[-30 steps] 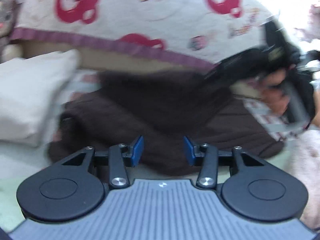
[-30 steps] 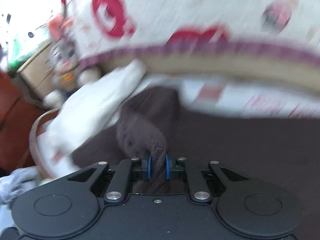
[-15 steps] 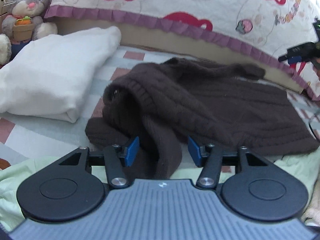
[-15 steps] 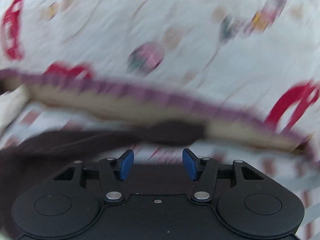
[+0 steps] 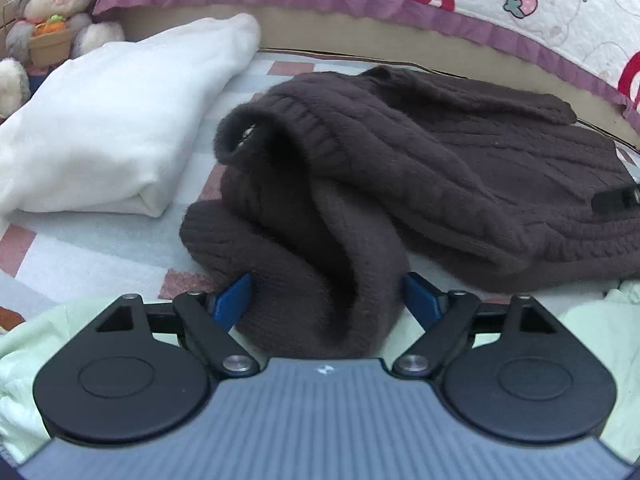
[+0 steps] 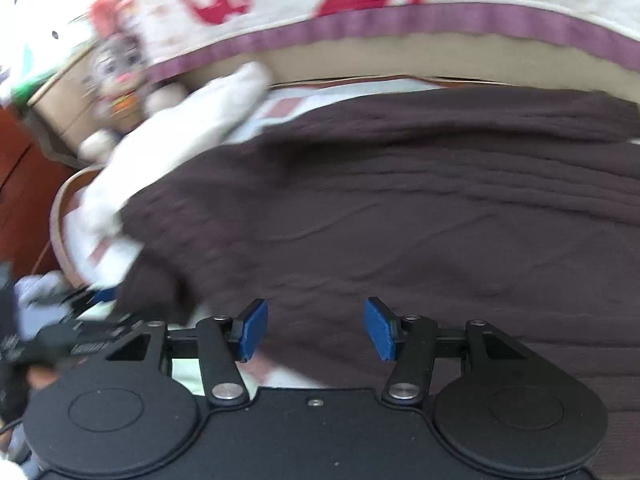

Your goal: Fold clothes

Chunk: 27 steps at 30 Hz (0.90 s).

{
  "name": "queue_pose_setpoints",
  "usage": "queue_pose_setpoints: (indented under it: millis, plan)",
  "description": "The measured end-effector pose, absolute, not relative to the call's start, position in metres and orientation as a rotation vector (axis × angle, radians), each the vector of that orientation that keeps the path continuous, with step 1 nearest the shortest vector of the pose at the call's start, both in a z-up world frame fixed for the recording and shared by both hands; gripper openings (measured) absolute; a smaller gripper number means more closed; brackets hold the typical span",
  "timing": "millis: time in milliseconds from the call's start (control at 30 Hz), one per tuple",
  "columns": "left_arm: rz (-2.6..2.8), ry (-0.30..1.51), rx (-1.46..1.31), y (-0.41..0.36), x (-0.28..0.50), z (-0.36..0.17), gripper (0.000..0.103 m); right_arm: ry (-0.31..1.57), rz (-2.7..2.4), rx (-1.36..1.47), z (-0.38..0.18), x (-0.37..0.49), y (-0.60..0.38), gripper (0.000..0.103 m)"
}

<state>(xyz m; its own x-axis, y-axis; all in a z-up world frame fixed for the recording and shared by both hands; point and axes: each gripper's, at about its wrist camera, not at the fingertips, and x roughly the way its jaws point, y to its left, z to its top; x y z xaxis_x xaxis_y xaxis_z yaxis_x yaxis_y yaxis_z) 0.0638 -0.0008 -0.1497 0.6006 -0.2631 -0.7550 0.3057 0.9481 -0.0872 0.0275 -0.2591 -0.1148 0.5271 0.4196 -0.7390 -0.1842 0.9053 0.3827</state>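
Brown knit sweater (image 5: 420,168), one, one white pillow (image 5: 108,132), two grippers, left (image 5: 326,298) and right (image 6: 316,328), jaws spread, gripping nothing.

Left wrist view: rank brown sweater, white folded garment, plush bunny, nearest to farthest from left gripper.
From the left gripper:
1. Brown sweater: a fold lies between the open fingers.
2. White folded garment: left, mid-distance.
3. Plush bunny: far left corner.

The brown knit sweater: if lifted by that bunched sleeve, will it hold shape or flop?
Probably flops: the brown knit sweater lies in soft, sagging folds. The thick cable knit suggests some weight, so it may stretch. The fuzzy surface should grip rather than slip.
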Motion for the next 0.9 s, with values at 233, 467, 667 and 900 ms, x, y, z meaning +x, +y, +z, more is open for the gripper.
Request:
queue_pose_setpoints:
  millis: [233,467,667,900]
  plan:
    - [-0.305,0.810,0.070,0.003,0.062,-0.133,0.012,0.925,0.515,0.023,-0.113,0.019,-0.184,0.059]
    - [-0.120,0.518,-0.118,0.075,0.045,-0.033,0.007,0.778,0.614,-0.328,-0.129,0.016,-0.141,0.053]
    - [-0.032,0.569,-0.158,0.098,0.026,-0.053,0.007,0.749,0.394,-0.396,-0.140,0.056,-0.144,0.056]
    - [-0.118,0.612,-0.198,0.088,0.020,-0.083,0.008,0.855,0.335,-0.088,-0.132,0.060,-0.175,0.055]
